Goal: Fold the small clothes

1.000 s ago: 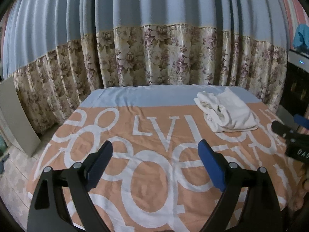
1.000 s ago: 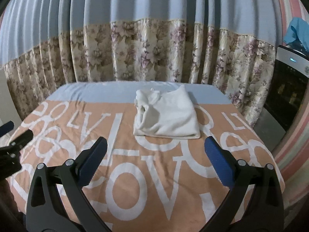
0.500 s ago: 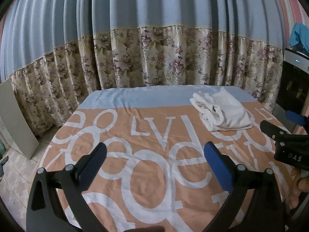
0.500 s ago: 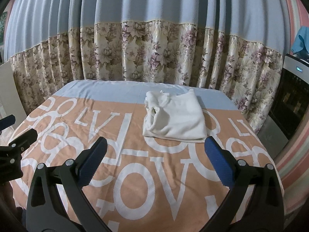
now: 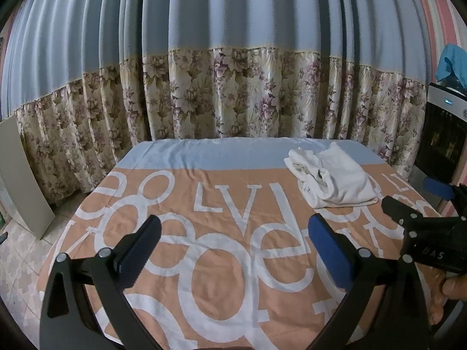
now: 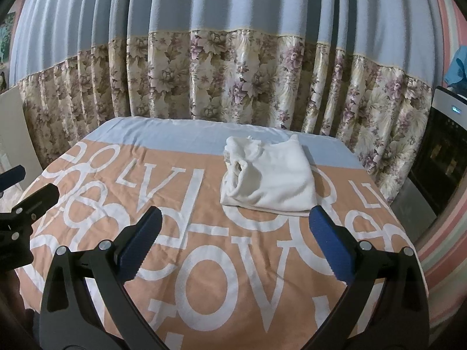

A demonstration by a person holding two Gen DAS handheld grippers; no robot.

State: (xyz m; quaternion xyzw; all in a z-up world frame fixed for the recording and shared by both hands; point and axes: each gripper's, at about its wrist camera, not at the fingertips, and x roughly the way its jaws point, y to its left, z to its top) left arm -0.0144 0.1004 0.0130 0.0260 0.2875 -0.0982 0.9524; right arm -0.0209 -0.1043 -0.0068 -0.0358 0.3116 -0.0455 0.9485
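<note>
Left claw just widened, nothing between

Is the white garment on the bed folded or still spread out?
Folded. The white garment lies as a compact, layered rectangle on the orange bedspread, edges stacked, with some bunching at its left end. Neither gripper touches it.

Left tool just spread wide, right tool wide too, both empty
</note>
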